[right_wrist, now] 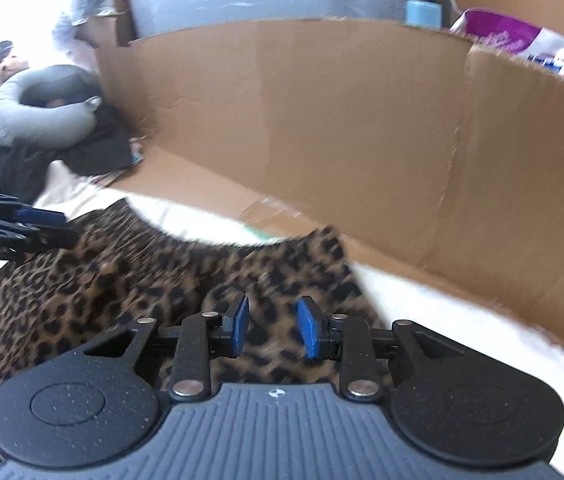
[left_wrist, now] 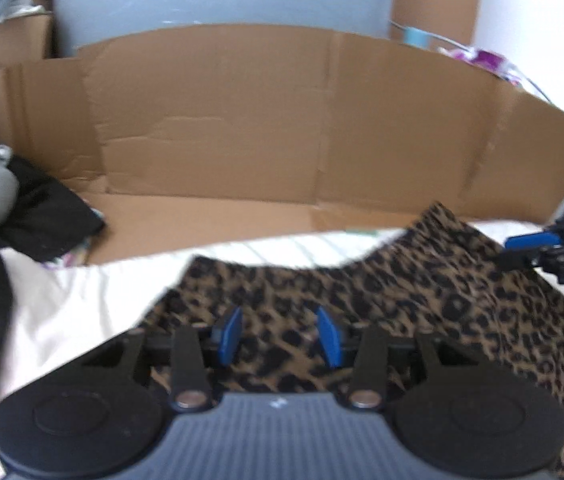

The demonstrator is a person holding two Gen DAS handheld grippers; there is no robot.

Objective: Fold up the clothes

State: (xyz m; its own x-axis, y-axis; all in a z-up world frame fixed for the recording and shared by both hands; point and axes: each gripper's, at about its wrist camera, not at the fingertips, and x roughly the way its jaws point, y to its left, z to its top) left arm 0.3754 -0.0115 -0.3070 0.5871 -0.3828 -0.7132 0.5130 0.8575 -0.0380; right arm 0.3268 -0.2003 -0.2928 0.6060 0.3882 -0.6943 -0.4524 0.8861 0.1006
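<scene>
A leopard-print garment (left_wrist: 422, 304) lies spread on a white sheet (left_wrist: 81, 304); it also shows in the right wrist view (right_wrist: 101, 280). My left gripper (left_wrist: 279, 336) is open, its blue pads apart just above the garment's left part. My right gripper (right_wrist: 273, 328) is open above the garment's right part, near its edge. Nothing is held between either pair of pads. The right gripper shows at the right edge of the left wrist view (left_wrist: 554, 248), and the left gripper at the left edge of the right wrist view (right_wrist: 13, 228).
An opened cardboard box (left_wrist: 282, 128) stands as a wall behind the garment, also in the right wrist view (right_wrist: 362, 120). Dark clothes (left_wrist: 41, 208) and a grey neck pillow (right_wrist: 33, 100) lie at the left. Packages (right_wrist: 522, 36) sit behind the box at right.
</scene>
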